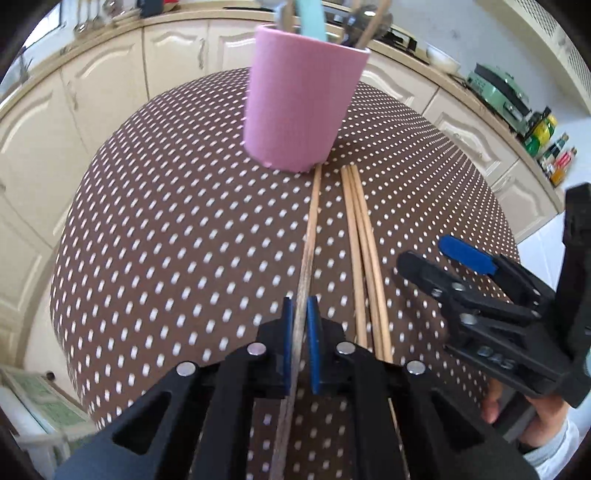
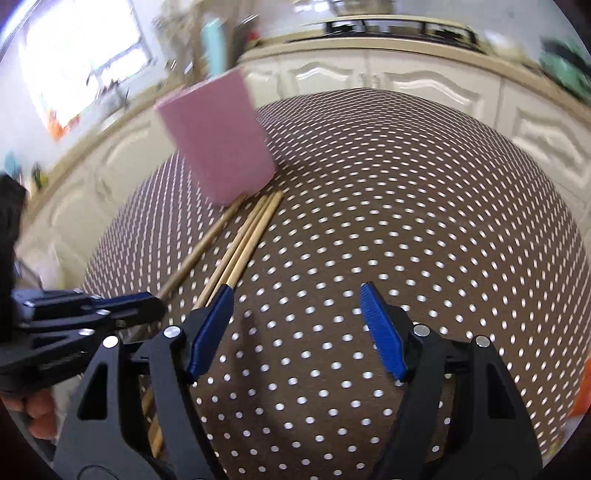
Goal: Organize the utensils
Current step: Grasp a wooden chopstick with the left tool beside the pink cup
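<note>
Left tongs (image 1: 300, 332) up close, blue pads pinched tight on a single thin wooden chopstick (image 1: 312, 221), which runs straight ahead between them. That chopstick's far tip ends right at the base of the tall pink cylindrical holder (image 1: 303, 103). Just to its right, a bundle of three pale wooden chopsticks (image 1: 360, 240) lies flat on the brown white-dotted surface (image 1: 166, 240), near ends passing under the left tongs' right finger, far tips stopping just short of the holder.

Over on the right, the right tongs (image 2: 297, 328) hang wide apart above the cloth, nothing between the blue pads; the left pad sits over the near part of the bundle, though contact is too hard to call. A person's hand (image 1: 517, 410) grips that tool from below.

Farther out, the pink holder stands upright on the surface, already carrying a pale blue handle (image 1: 314, 18) and some wooden sticks (image 1: 373, 22). Behind it, cream kitchen cabinets (image 1: 110, 74) curve around.
</note>
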`<state>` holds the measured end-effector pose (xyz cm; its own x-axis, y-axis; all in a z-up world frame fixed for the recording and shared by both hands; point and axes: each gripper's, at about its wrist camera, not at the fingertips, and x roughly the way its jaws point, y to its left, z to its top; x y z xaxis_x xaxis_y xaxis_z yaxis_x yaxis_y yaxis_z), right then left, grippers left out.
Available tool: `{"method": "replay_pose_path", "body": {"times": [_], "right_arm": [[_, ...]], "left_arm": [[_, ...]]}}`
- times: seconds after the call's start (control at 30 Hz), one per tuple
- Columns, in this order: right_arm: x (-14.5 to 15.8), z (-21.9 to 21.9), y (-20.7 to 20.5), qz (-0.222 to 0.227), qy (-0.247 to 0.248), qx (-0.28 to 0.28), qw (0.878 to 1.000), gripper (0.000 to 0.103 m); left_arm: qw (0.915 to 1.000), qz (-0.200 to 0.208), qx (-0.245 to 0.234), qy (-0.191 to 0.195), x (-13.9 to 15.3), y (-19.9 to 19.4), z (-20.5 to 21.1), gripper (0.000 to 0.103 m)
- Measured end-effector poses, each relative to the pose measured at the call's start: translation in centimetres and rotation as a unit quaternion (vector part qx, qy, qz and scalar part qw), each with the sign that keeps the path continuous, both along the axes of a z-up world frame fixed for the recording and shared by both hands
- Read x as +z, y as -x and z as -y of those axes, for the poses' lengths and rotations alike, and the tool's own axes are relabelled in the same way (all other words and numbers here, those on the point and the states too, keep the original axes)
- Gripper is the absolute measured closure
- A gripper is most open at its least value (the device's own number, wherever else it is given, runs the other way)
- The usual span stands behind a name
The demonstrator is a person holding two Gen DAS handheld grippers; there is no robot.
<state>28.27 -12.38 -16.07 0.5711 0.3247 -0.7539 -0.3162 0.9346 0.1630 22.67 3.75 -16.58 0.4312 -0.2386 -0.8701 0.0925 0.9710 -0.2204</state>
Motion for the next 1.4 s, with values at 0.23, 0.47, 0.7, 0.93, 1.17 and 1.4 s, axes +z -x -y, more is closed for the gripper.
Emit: {"method": "replay_pose_path", "body": {"times": [0.23, 0.47, 0.7, 0.93, 1.17, 1.4], "right_arm": [[0.2, -1.7, -0.4, -0.016, 0.043, 0.003, 0.999, 0.033], [0.4, -3.0, -1.3, -0.032, 0.072, 0.000, 0.997, 0.033], [0.7, -4.6, -3.7, -0.068, 0.086, 0.012, 0.994, 0.033], [0.6, -5.7, -6.4, -0.103, 0.086, 0.018, 0.991, 0.033], [0.8, -6.4, -9.8, -0.134, 0.103, 0.024, 0.985, 0.034], [0.5, -8.5, -12.3, -0.139, 0.133, 0.036, 0.981, 0.052]], "left_arm": [[0.9985, -0.002, 0.053, 0.015, -0.3, 1.4, -3.3, 0.097], [0.9980, -0.008, 0.056, 0.030, -0.6, 1.0, -4.7, 0.097], [0.9976, -0.017, 0.056, 0.038, -0.8, -0.2, -5.1, 0.097], [0.9975, -0.025, 0.049, 0.044, -0.9, -2.0, -4.9, 0.096], [0.9973, -0.036, 0.046, 0.045, -0.8, -3.1, -5.0, 0.096], [0.9967, -0.045, 0.039, 0.054, -0.5, -5.6, -3.9, 0.077]]}}
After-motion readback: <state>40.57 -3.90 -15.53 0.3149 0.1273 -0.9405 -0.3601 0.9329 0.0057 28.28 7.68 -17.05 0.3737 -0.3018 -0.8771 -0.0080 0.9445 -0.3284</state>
